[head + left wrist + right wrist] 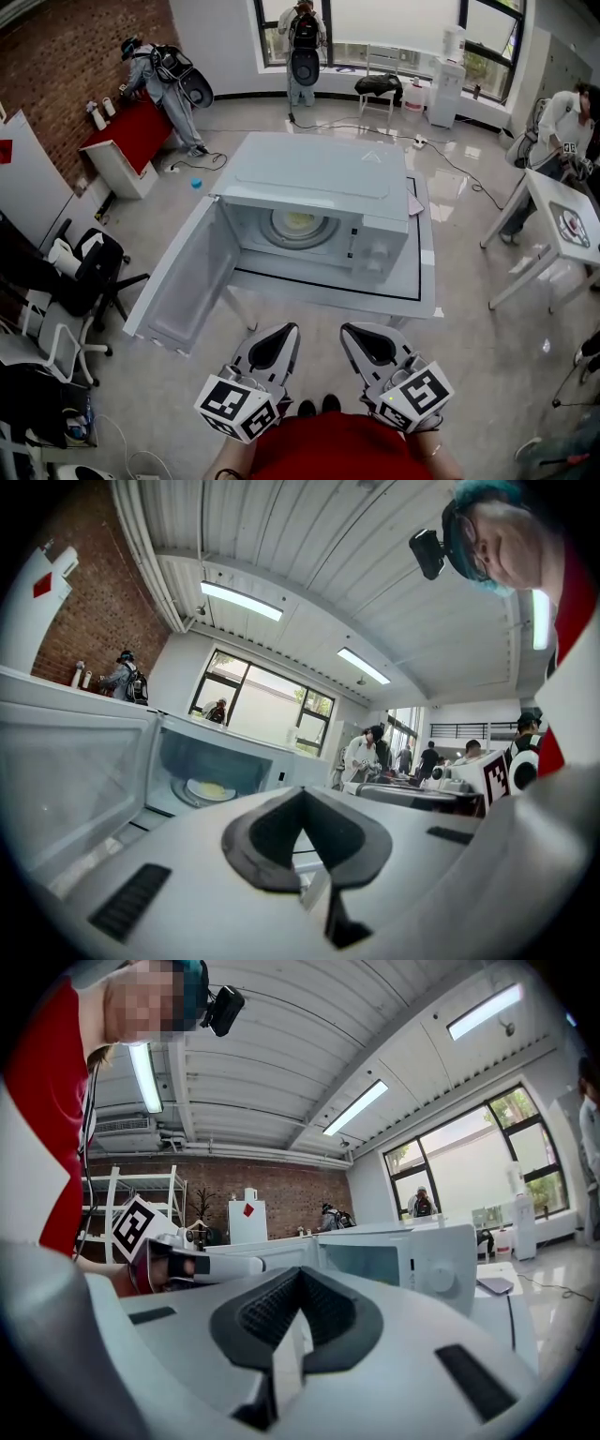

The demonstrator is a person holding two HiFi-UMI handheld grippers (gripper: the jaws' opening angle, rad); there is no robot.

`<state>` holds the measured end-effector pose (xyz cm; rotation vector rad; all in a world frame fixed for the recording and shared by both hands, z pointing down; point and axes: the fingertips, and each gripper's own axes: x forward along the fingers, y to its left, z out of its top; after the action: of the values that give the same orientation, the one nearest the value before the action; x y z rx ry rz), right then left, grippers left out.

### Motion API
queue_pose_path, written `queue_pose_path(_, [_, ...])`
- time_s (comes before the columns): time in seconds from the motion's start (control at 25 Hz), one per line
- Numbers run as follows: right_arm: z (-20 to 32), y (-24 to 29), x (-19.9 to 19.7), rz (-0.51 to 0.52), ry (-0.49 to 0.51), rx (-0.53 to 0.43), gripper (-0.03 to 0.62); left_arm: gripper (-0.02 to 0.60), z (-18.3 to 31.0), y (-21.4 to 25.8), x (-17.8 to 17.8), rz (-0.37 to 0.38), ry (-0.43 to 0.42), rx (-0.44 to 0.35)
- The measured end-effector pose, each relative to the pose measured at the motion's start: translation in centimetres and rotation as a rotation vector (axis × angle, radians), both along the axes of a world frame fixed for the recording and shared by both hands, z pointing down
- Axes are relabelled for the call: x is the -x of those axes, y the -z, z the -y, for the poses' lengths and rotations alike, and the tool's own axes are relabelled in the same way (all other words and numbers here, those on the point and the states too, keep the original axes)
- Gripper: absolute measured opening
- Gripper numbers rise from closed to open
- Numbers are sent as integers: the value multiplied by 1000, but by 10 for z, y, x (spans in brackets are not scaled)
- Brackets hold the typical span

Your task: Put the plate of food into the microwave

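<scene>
A white microwave [319, 169] stands on a low white table [427, 281] with its door [178, 281] swung wide open to the left. Inside, a plate with yellow food [300, 223] rests on the turntable; it also shows in the left gripper view as a pale plate [211, 789] within the open cavity. My left gripper [281, 330] and right gripper [354, 330] hang side by side near my body, short of the table's front edge. Both are shut with nothing in them, jaws meeting at the tips in the left gripper [302, 794] and the right gripper [300, 1274].
Office chairs [84, 272] crowd the left side beside the open door. Another white table [562, 220] stands at the right with a person at it. A red-topped table [131, 131] and several people are at the back. Cables trail over the floor.
</scene>
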<state>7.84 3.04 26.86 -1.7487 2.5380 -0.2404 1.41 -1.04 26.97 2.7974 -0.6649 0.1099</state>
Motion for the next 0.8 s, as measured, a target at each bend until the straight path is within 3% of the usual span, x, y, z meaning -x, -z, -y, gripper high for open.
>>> queue_pose_path(0.24, [0, -13, 1, -3, -8, 53, 14, 8, -4, -1, 2, -15, -6, 6])
queue_pose_path(0.8, [-6, -6, -19, 30, -56, 24, 14, 8, 1, 4, 21, -19, 38, -34])
